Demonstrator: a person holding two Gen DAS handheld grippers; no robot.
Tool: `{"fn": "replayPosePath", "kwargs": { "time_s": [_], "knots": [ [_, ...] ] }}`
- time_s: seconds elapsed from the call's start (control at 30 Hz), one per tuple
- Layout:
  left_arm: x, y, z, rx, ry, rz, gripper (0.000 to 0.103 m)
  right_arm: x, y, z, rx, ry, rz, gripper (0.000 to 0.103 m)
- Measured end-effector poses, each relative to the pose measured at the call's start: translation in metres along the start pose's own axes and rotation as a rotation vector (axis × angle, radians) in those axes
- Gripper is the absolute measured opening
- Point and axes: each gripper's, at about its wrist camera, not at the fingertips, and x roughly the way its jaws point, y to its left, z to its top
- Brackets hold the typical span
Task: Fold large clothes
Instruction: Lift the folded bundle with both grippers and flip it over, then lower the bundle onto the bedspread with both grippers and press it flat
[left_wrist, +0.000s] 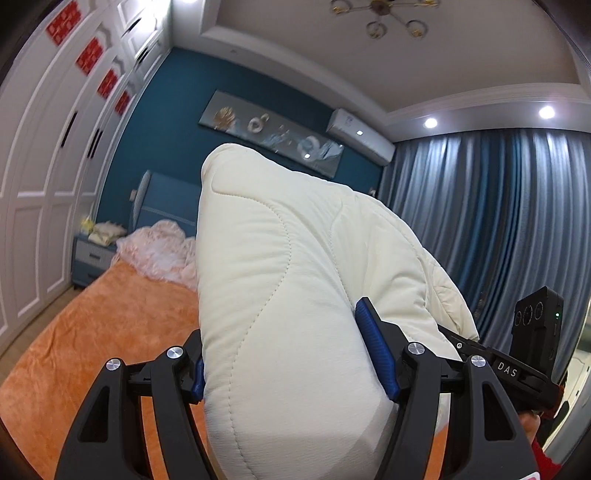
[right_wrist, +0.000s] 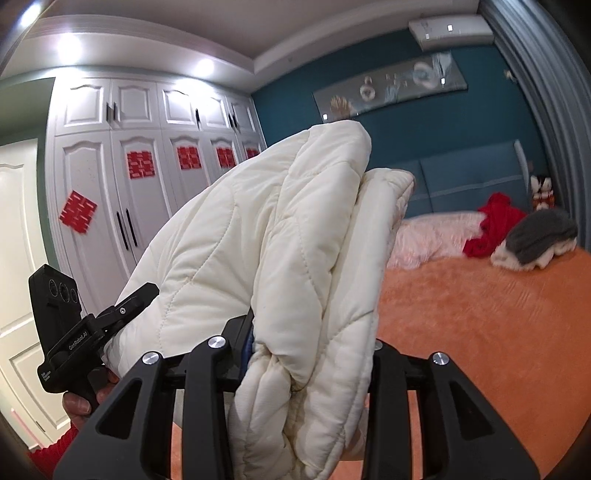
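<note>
So I've got the cream quilted jacket (left_wrist: 280, 288) pinched in both grippers and it's up in the air over the bed (left_wrist: 92, 332), not resting on anything as far as I can see. My left hand-held gripper (left_wrist: 291, 354) is clamped on a fat, puffy fold of it; the blue pads (left_wrist: 376, 350) press into the padding from either side, and the fabric bulges up and away in front of the lens. My right hand-held gripper (right_wrist: 310, 365) is clenched on a thicker bunch, several quilted layers (right_wrist: 295, 258) stacked together and squeezed between the black fingers, with the bundle rising toward the upper left of that view. From the right wrist I can see the other gripper's body (right_wrist: 74, 332) just beside the jacket's left edge, and from the left wrist the right one's body (left_wrist: 532, 354) sits just past the jacket's right edge, so the two are near each other with the jacket between.

Below is the orange bedspread (right_wrist: 480, 332). At the head of the bed there's a crumpled pink blanket (left_wrist: 159, 251), and in the right view a red garment (right_wrist: 491, 225) next to a grey and white one (right_wrist: 535, 240). White wardrobe doors (right_wrist: 140, 177) with red paper cutouts (right_wrist: 140, 165) run along one wall, blue curtains (left_wrist: 491, 229) along another.
</note>
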Motion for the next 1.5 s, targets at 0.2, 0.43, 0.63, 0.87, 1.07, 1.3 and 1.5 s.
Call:
{"fn": "replayPosePath", "kwargs": {
  "time_s": [0.2,0.43,0.63,0.87,1.07,1.3,1.5],
  "knots": [
    [0.055,0.066,-0.046,-0.08,0.082,0.017,0.064,0.067,-0.037,-0.044,0.047,0.089,0.007,0.033],
    [0.119,0.126,-0.118,-0.153,0.234,0.046,0.064,0.133,-0.09,-0.121,0.163,0.214,-0.041,0.033],
    [0.153,0.17,-0.194,-0.24,0.38,0.09,0.064,0.177,-0.128,-0.196,0.247,0.359,-0.102,0.034],
    [0.156,0.208,-0.271,-0.339,0.512,0.148,0.066,0.194,-0.144,-0.271,0.318,0.509,-0.139,0.045],
    [0.131,0.206,-0.263,-0.359,0.536,0.173,0.066,0.175,-0.14,-0.262,0.322,0.566,-0.211,0.059],
    [0.1,0.182,-0.204,-0.169,0.474,0.32,0.064,0.131,-0.113,-0.209,0.145,0.529,-0.343,0.062],
    [0.144,0.162,-0.152,-0.011,0.444,0.466,0.064,0.161,-0.097,-0.157,0.081,0.468,-0.375,0.042]
  ]
}}
